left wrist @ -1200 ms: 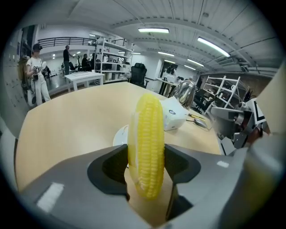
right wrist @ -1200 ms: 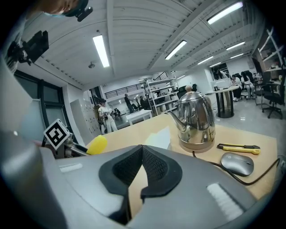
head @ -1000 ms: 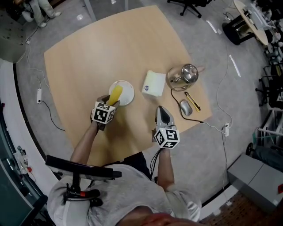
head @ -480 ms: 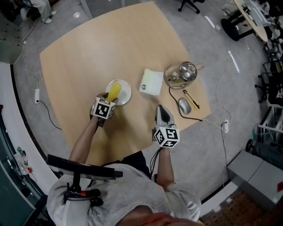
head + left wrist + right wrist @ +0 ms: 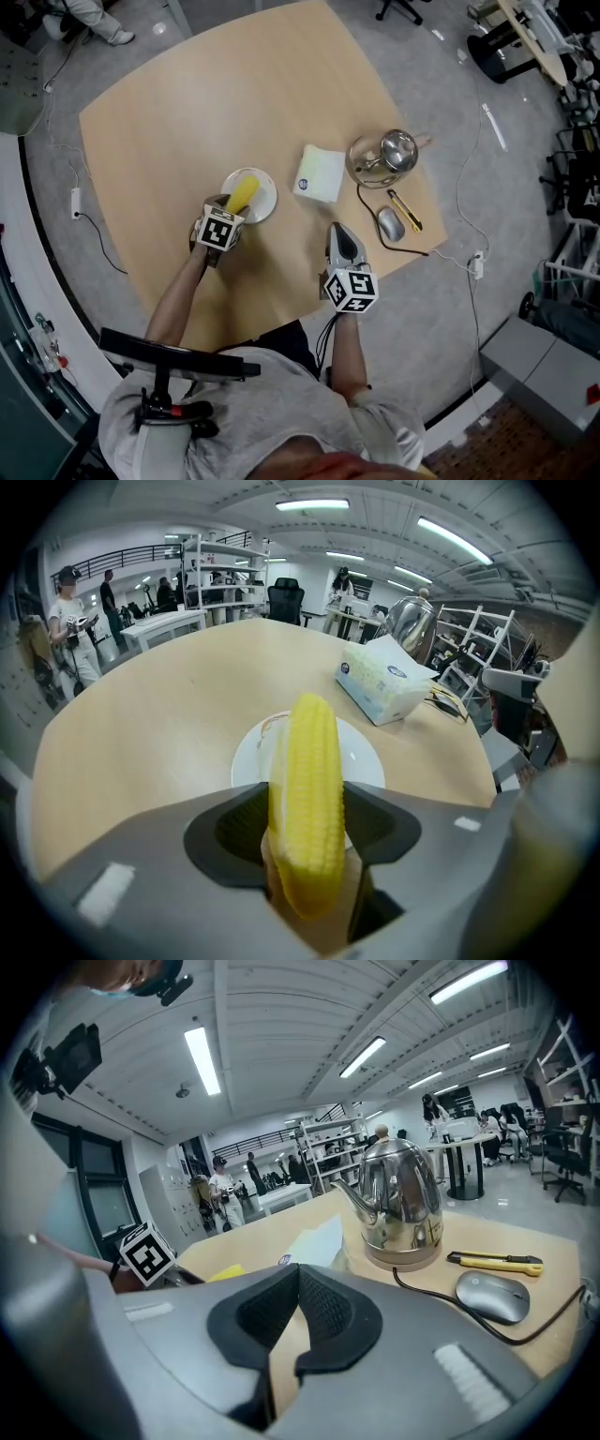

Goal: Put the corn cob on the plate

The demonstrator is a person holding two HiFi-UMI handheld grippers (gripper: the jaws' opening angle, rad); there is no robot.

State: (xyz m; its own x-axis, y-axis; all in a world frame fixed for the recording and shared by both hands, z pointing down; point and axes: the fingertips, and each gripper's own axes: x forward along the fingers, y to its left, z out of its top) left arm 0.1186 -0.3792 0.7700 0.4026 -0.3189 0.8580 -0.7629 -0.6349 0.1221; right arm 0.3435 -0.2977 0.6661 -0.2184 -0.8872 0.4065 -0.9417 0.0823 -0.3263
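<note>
My left gripper (image 5: 230,210) (image 5: 306,827) is shut on the yellow corn cob (image 5: 243,195) (image 5: 306,799), which sticks out forward over the small white plate (image 5: 262,201) (image 5: 367,755). The cob hangs above the plate; whether it touches the plate I cannot tell. My right gripper (image 5: 342,242) (image 5: 292,1321) is shut with nothing in it, over the table's front part, to the right of the plate.
On the round wooden table (image 5: 187,112) stand a tissue pack (image 5: 319,175) (image 5: 386,678), a steel kettle (image 5: 384,157) (image 5: 403,1206), a yellow utility knife (image 5: 407,213) (image 5: 495,1262) and a grey mouse (image 5: 390,225) (image 5: 493,1297) with a cable. People stand at the far left (image 5: 67,621).
The left gripper with the corn has barely shifted over the plate; the head camera has drifted a little. The right gripper has kept its place.
</note>
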